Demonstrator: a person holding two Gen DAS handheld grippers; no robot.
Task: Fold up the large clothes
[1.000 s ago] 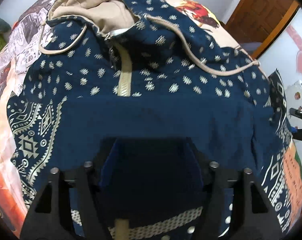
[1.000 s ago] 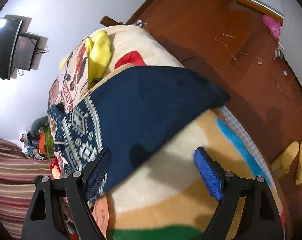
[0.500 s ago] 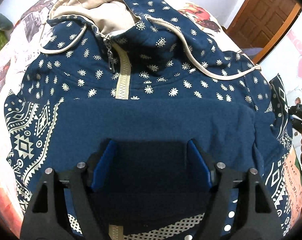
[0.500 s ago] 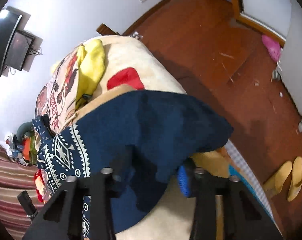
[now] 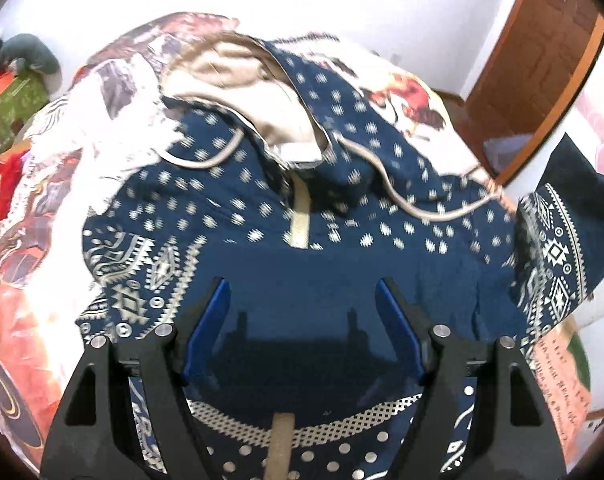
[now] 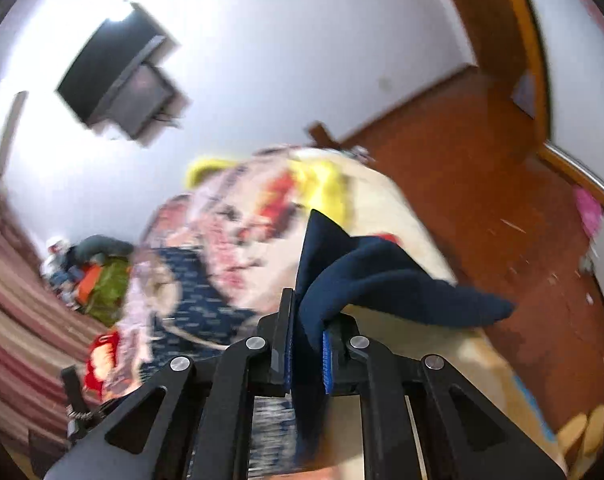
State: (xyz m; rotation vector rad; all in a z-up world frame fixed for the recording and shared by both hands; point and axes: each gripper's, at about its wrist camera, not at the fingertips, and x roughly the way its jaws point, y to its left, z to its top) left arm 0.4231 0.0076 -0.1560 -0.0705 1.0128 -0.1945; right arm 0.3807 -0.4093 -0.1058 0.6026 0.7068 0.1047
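Surroundings: wall-mounted television (image 6: 117, 84), yellow slippers (image 6: 582, 432) on the wooden floor (image 6: 482, 184). Navy patterned hoodie (image 5: 261, 216) lies front-up on the printed blanket (image 5: 29, 264), zipper (image 5: 300, 220) running toward the beige-lined hood (image 5: 237, 80). Left gripper (image 5: 302, 300), fingers spread, hovers over the folded hem. Right gripper (image 6: 306, 336) pinches a lifted sleeve (image 6: 382, 280).

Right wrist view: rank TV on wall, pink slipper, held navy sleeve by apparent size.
1. navy sleeve, largest, though it sits right at the right gripper, so nearness inflates it.
2. TV.
3. pink slipper, smallest, far off on the floor.
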